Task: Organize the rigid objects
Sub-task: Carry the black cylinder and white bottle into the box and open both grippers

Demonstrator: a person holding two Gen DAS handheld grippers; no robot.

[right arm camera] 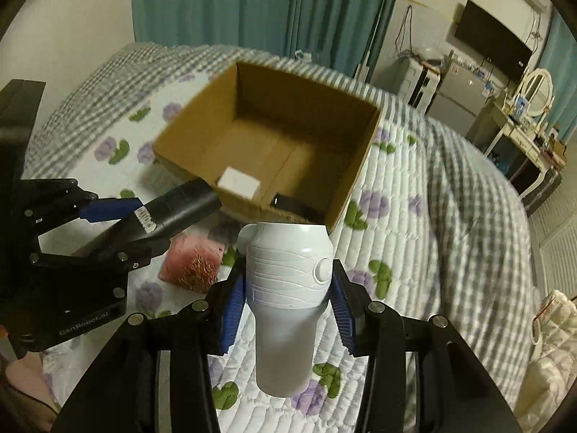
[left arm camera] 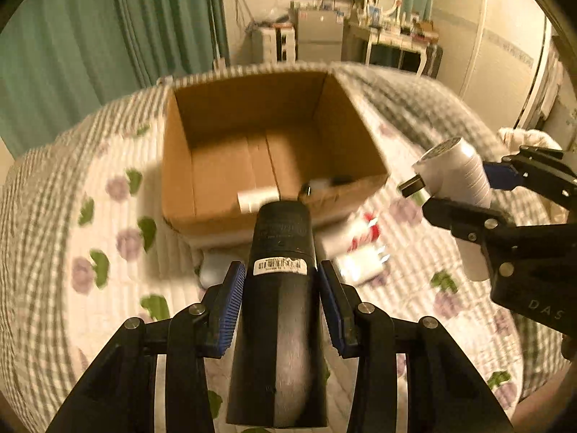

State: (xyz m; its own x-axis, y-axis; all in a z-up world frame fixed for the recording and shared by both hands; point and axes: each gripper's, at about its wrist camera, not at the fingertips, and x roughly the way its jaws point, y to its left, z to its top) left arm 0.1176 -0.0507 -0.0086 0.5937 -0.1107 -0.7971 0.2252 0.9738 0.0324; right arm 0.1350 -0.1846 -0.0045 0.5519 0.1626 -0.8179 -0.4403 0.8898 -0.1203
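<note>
My left gripper (left arm camera: pixel 281 278) is shut on a black cylindrical device (left arm camera: pixel 281 252) with a barcode label, held above the bed just in front of an open cardboard box (left arm camera: pixel 187 166). My right gripper (right arm camera: pixel 288 288) is shut on a white handheld device (right arm camera: pixel 288 281) with a round button, also near the box (right arm camera: pixel 360 166). The box holds a small white block (right arm camera: pixel 239 182) and a black item (right arm camera: pixel 295 207). In the right wrist view the black device (right arm camera: pixel 176 205) and left gripper (right arm camera: pixel 119 223) show at left. In the left wrist view the white device (left arm camera: pixel 458 173) shows at right.
On the quilted floral bedspread (left arm camera: pixel 108 216) lie a white plug adapter (left arm camera: pixel 360 263), a red-and-white item (left arm camera: pixel 364 231) and a pale grey object (left arm camera: pixel 212 270). A pink pad with copper-coloured bits (right arm camera: pixel 194 263) lies by the box. Teal curtains (left arm camera: pixel 90 36) and a dresser (left arm camera: pixel 396 43) stand behind.
</note>
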